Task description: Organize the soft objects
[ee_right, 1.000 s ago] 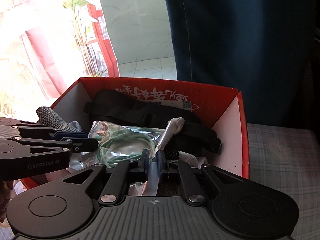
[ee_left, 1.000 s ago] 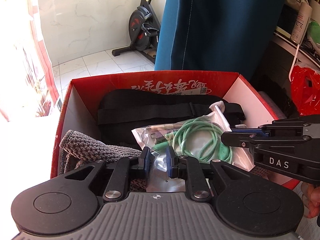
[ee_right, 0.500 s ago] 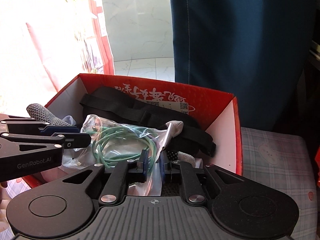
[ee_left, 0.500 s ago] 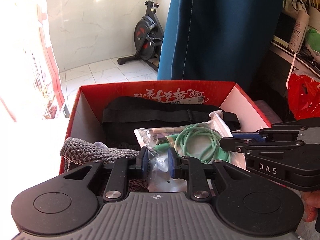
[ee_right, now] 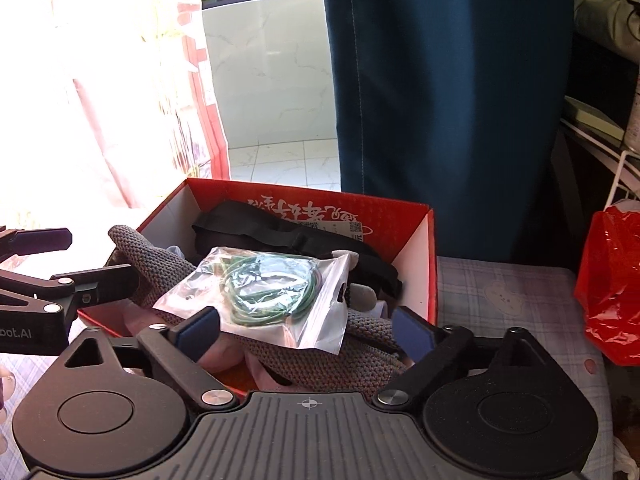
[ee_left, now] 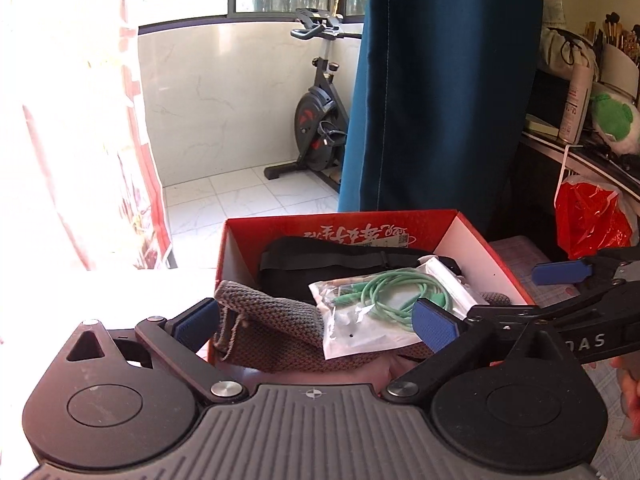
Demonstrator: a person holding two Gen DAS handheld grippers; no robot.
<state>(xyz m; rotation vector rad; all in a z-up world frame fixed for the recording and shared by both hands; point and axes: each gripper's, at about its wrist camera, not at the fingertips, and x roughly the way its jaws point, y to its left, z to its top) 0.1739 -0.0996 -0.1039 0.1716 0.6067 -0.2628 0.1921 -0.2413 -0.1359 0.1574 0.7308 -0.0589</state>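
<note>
A red cardboard box (ee_left: 344, 224) holds a black strap bag (ee_left: 320, 256), a grey knitted piece (ee_left: 272, 324) and, on top, a clear plastic bag with a green cable (ee_left: 384, 300). My left gripper (ee_left: 316, 320) hangs above the box's near edge. Its jaws are opening wide and no pad touches anything. My right gripper (ee_right: 306, 332) hovers alongside, its jaws also opening wide, with the plastic bag (ee_right: 272, 296) lying free beyond its pads. Each gripper shows side-on in the other's view: the right gripper (ee_left: 536, 292) and the left gripper (ee_right: 80, 260).
A blue curtain (ee_left: 440, 80) hangs behind the box and an exercise bike (ee_left: 320, 120) stands on the tiled floor. A red plastic bag (ee_right: 612, 280) sits right of the box on a checked cloth (ee_right: 500, 292). A cluttered shelf (ee_left: 580, 140) is at far right.
Both grippers went from nearly shut on the plastic bag to wide open, letting it go. Both pulled back and up, and the bag now rests on the knitted piece in the box.
</note>
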